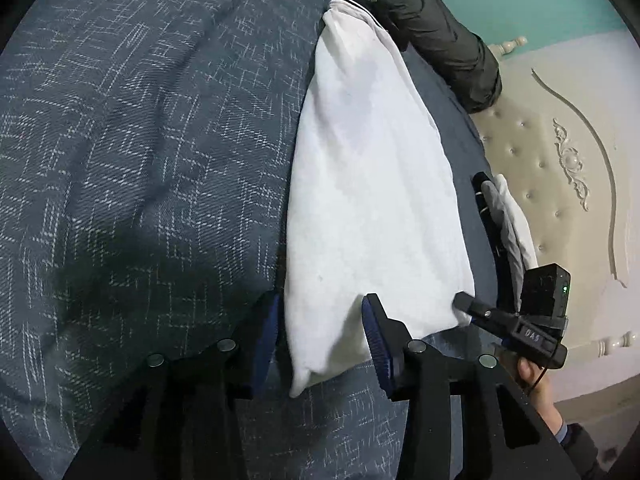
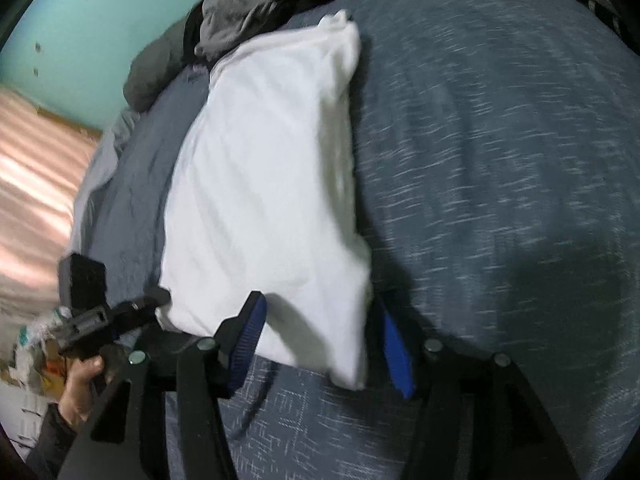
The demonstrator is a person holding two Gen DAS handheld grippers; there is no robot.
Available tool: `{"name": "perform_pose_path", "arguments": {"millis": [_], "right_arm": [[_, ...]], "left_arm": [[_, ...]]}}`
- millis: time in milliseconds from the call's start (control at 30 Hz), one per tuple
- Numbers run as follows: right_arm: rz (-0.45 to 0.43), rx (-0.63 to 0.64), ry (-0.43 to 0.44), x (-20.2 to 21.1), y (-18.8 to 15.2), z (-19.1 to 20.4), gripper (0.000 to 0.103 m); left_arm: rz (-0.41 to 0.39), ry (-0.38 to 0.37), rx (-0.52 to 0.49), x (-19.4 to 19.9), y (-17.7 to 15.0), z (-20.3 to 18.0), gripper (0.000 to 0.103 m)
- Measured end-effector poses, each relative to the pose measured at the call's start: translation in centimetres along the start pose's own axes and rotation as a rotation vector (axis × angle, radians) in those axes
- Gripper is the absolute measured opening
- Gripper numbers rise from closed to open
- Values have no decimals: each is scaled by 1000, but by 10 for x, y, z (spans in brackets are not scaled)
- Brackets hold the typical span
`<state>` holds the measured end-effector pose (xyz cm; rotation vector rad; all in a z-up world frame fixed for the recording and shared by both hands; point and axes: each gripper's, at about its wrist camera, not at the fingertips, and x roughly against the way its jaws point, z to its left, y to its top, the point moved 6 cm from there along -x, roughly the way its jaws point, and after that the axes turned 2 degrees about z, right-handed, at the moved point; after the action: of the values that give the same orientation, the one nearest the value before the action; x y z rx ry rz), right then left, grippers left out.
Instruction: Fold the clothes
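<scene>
Lying lengthwise away from both tongs on the dark blue flecked bedspread, the folded white cotton garment offers its near hem: left gripper and right gripper straddle one corner each, jaws apart, unclamped.

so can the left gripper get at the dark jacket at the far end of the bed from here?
Probably not from this spot. The left gripper sits open at the near edge of the folded white garment, whose whole length lies between it and the dark jacket. Nothing blocks a pass above.
</scene>
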<state>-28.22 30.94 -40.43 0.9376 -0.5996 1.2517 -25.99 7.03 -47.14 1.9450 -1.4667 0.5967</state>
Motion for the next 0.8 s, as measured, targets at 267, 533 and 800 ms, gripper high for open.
{"name": "perform_pose_path", "arguments": {"millis": [267,533,800], "right_arm": [[6,33,21,-8,-1,17,20],[-45,77,47,22,9,33,9],[-140,126,107,102,33,63,8]], "left_arm": [[19,50,-75,-4,-5,-15,17],[-12,45,-156,26,7,-57,7],[-106,4,-267,96,37,-138,6]]}}
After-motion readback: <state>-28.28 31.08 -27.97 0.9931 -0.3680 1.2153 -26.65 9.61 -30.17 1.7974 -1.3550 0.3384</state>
